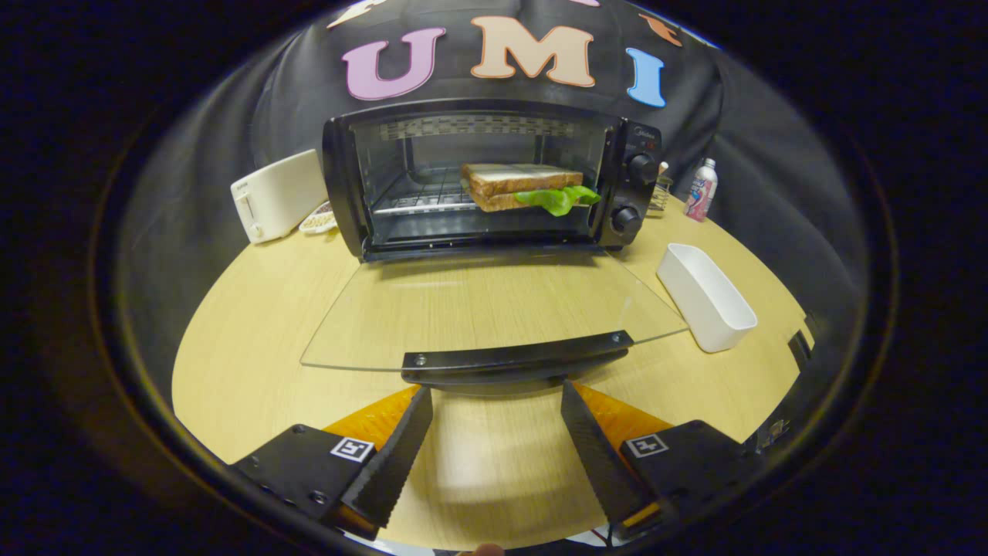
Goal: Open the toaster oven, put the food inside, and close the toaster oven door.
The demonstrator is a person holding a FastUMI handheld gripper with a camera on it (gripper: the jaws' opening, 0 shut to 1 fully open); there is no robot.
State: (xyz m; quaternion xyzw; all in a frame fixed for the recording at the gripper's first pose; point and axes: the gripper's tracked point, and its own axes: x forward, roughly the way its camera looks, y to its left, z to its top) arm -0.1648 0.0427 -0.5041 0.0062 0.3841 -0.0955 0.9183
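Sandwich (519, 187) has been set on the wire rack (423, 197) inside the toaster oven (494, 181), toward the side nearer the control knobs (633, 193), with a green leaf hanging out over its front edge; resting there on the rack, it sits clear of the opening, so the door can be judged free to swing up without catching it. The glass door (494, 309) lies folded down flat, nearly level above the bench (247, 332), its dark handle bar (517, 359) at the near edge, just ahead of the tongs (496, 405). The tongs are held spread, with nothing between the two fingers, and both tips are placed just below and to either side of the middle of the handle bar; whether they touch it cannot be told. Such a placement fits the last step: the handle would be lifted from beneath to close the door. A white tray (706, 297) stands on the bench just beside the door's corner on the knob side, and appears clear of its swing. A white toaster (278, 194) stands beside the oven on the far side from the knobs, and a small bottle (701, 189) stands beyond the tray.
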